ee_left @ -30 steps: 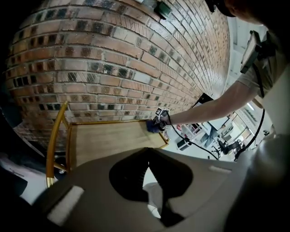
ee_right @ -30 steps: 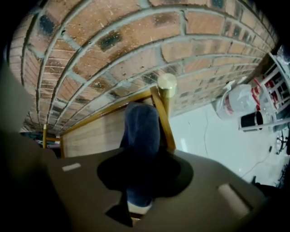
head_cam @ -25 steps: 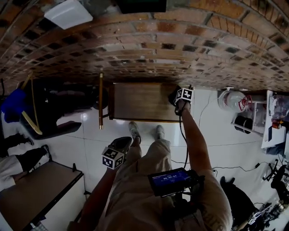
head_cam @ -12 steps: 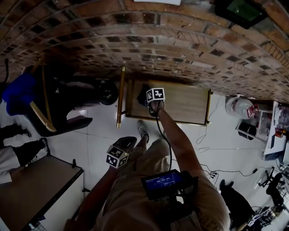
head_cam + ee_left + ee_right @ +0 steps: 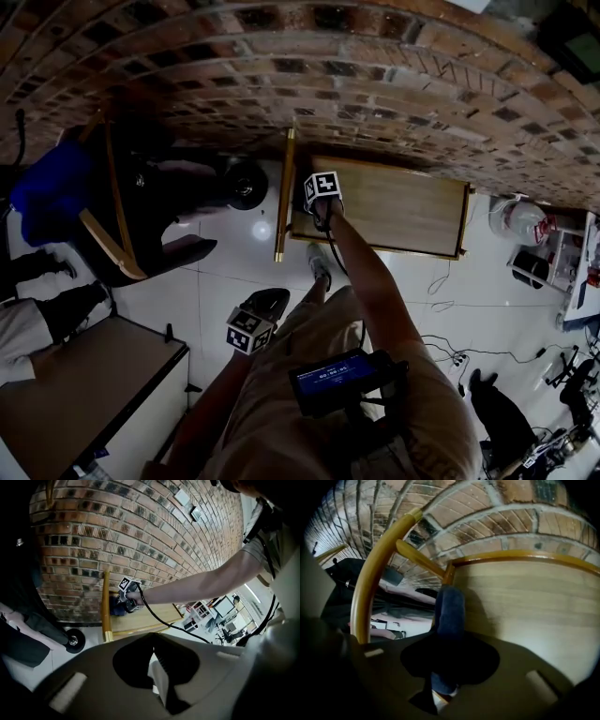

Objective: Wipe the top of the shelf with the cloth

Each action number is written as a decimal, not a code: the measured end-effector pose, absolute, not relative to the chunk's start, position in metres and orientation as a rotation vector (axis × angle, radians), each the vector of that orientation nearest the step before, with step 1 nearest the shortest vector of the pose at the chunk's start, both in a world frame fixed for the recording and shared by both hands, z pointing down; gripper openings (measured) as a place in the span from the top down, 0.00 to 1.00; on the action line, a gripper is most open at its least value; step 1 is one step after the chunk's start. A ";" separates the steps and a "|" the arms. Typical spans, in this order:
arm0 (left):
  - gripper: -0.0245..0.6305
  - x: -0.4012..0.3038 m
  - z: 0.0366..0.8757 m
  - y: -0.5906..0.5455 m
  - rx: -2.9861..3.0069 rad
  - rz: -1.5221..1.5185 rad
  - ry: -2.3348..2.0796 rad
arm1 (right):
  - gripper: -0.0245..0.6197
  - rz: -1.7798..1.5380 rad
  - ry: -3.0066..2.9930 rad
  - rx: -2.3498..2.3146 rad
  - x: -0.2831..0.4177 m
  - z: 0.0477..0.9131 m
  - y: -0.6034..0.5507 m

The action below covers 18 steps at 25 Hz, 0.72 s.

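Right gripper [image 5: 449, 645]: jaws clamped on the blue cloth [image 5: 450, 607].
Cloth position: pressed on the wooden shelf top [image 5: 403, 211], at the end beside the upright rail [image 5: 284, 192].
Left gripper [image 5: 152, 641]: jaws together, nothing between them; well apart from shelf.
Writing: chest screen [image 5: 336, 377] digits too small to read.

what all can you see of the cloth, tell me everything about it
The cloth is dark blue and soft-looking, bunched into a narrow roll. The right gripper is shut on its near end, and the rest sticks forward onto the pale wooden shelf top. It sits at the shelf's left end, close to the corner of the raised rim, throwing a shadow to its right. No pattern shows.
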<state>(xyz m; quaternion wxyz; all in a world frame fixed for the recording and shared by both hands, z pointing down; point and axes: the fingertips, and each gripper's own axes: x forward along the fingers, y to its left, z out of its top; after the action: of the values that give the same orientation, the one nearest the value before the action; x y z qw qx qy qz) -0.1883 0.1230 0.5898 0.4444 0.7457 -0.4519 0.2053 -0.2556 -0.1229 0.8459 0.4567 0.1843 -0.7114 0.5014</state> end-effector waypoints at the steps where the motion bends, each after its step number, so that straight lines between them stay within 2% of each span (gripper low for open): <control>1: 0.96 -0.190 0.590 0.125 1.846 0.506 -1.119 | 0.81 1.240 -1.744 0.454 -0.255 0.848 -0.123; 6: 0.96 -0.186 0.591 0.125 1.849 0.500 -1.105 | 0.81 1.226 -1.719 0.484 -0.236 0.849 -0.131; 18: 0.96 -0.134 0.590 0.108 1.890 0.539 -1.038 | 0.81 1.267 -1.709 0.546 -0.136 0.853 -0.153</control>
<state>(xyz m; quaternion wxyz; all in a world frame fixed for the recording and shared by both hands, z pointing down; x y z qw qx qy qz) -0.1343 0.1078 0.5899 0.4434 0.7623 -0.4186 0.2172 -0.1363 -0.1528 0.8534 0.4550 0.2215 -0.6928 0.5137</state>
